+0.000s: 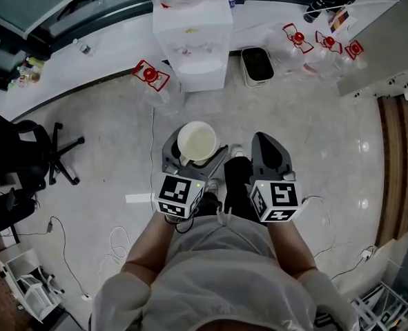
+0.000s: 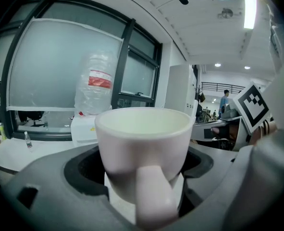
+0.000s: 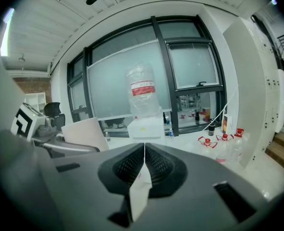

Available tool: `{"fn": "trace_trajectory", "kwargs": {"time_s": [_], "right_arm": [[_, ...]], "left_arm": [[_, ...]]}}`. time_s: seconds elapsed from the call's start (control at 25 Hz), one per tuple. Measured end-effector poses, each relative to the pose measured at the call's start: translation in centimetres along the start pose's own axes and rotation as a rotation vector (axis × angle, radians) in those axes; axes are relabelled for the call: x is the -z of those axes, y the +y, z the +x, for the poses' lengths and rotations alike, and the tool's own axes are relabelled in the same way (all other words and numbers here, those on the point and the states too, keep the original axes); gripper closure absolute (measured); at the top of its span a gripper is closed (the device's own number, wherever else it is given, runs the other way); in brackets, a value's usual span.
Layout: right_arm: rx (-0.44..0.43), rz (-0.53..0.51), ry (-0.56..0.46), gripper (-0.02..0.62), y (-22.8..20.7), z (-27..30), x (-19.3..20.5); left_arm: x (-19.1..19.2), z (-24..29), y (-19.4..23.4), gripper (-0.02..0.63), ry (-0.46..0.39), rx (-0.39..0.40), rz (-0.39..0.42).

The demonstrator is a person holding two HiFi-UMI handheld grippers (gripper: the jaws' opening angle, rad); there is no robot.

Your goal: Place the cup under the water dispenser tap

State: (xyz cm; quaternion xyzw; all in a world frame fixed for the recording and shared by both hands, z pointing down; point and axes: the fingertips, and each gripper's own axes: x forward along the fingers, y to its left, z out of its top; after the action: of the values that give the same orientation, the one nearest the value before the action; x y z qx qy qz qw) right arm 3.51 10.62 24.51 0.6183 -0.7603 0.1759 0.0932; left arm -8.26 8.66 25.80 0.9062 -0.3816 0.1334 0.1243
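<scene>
My left gripper [image 1: 195, 152] is shut on a white cup [image 1: 197, 142], held upright and empty over the floor. In the left gripper view the cup [image 2: 144, 148] fills the middle, with its handle toward the camera and the jaws closed on its lower body. The white water dispenser [image 1: 193, 40] stands ahead against the window ledge, a step or so beyond the cup, with a clear bottle [image 2: 94, 88] on top. My right gripper [image 1: 264, 142] hangs beside the cup, shut with nothing in it; in its own view the right gripper [image 3: 144, 163] shows its jaws closed together.
A black bin [image 1: 257, 65] stands right of the dispenser. Empty red-capped water bottles lie at its left [image 1: 150, 76] and far right [image 1: 321, 45]. An office chair [image 1: 31, 158] is at the left, cables [image 1: 114, 254] trail on the floor, and wooden steps [image 1: 397, 164] run at the right.
</scene>
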Motion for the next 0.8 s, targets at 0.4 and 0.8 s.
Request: {"fn": "trace_trajectory", "kwargs": {"time_s": [0.4,0.8], "right_arm": [[-0.12,-0.079,0.016,0.566,-6.4,10.8,-5.3],[-0.255,-0.163,0.113,0.566,-9.0,19.6,-2.2]], "left_arm": [[-3.5,9.5,4.1,0.161,0.002,-0.122,-0.031],[1.4,16.9,9.0,0.161,0.026,-0.226,-0.054]]}}
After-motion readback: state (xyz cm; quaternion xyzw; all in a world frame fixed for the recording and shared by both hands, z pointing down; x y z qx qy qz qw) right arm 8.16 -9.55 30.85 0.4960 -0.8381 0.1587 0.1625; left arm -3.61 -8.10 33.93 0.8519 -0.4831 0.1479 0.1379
